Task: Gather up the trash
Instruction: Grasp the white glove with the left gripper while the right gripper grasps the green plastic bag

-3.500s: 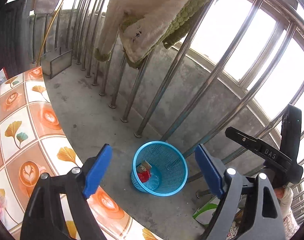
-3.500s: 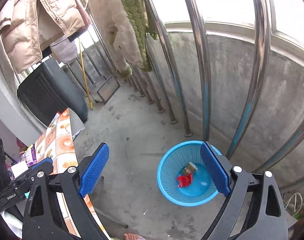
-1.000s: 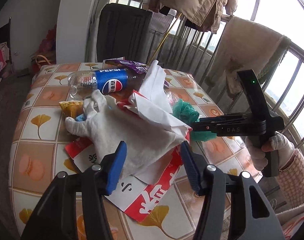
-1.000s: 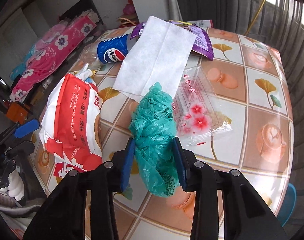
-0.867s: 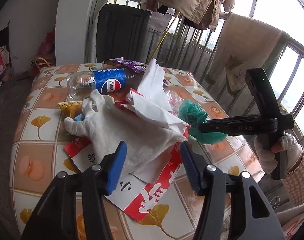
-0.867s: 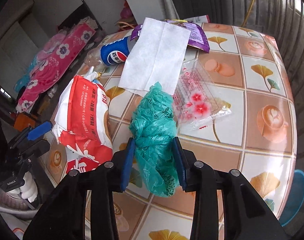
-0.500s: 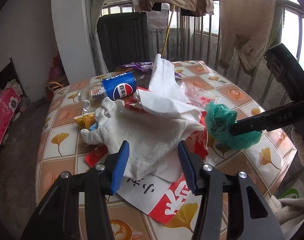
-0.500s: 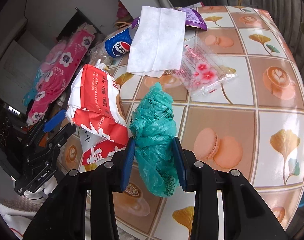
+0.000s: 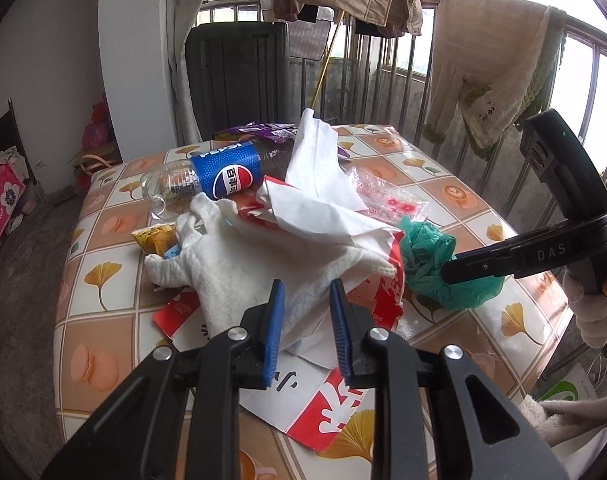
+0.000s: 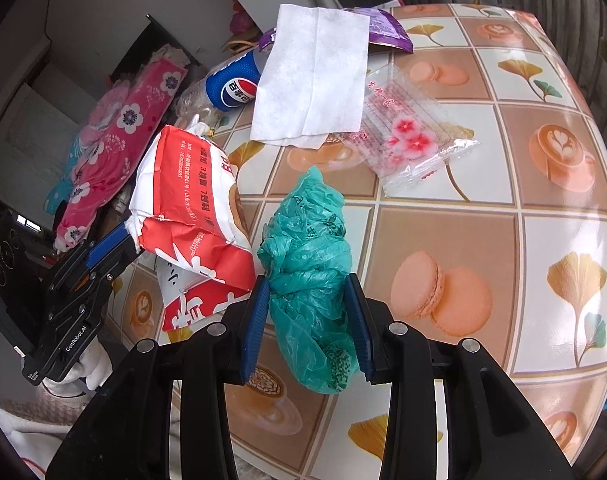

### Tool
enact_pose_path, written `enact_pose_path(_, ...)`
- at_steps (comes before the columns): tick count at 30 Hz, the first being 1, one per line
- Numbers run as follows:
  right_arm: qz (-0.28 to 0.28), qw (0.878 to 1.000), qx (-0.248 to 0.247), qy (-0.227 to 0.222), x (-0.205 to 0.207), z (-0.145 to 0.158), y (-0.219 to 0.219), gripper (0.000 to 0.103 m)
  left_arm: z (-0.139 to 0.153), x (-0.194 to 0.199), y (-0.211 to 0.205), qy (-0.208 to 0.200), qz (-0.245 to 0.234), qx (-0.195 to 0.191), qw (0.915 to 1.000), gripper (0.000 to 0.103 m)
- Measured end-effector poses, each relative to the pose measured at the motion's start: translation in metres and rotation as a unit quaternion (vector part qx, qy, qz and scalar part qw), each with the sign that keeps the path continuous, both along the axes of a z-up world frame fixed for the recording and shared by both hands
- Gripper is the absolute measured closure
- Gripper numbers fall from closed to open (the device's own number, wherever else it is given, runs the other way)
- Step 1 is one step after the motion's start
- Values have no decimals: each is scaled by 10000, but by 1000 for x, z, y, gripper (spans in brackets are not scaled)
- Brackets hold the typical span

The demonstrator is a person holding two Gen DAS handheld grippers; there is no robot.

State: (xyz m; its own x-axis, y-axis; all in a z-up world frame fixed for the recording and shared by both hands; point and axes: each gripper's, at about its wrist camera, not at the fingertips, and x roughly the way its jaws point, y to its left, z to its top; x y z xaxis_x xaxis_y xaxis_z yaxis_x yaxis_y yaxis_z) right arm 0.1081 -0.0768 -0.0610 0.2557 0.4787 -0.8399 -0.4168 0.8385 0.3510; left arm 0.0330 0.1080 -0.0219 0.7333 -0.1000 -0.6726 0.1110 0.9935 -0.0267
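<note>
Right gripper (image 10: 307,312) was clamped on a crumpled green plastic bag (image 10: 309,264), held just above the tiled counter (image 10: 503,240). Its own camera showed both blue pads pressing the bag's sides; the left camera showed only that gripper's black finger across the bag. Left gripper (image 9: 303,314) had just been closing, its jaws narrow around a fold of white cloth (image 9: 243,264), though whether the pads pinched it I could not tell. Only the left view showed that cloth draped over the red-and-white wrapper (image 10: 191,216). A Pepsi bottle (image 9: 219,172) lay behind.
</note>
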Motion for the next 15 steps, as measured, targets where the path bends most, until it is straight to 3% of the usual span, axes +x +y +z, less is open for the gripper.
enact_pose_path(7,59,9999,-122,-48,-2,-2,3,61,-1,2,3,8,110,-34,9999,97)
enact_pose_path(15,129,9997,-219,59,-2,-10,7,51,5,-3,5,-150,209,20,9997,100)
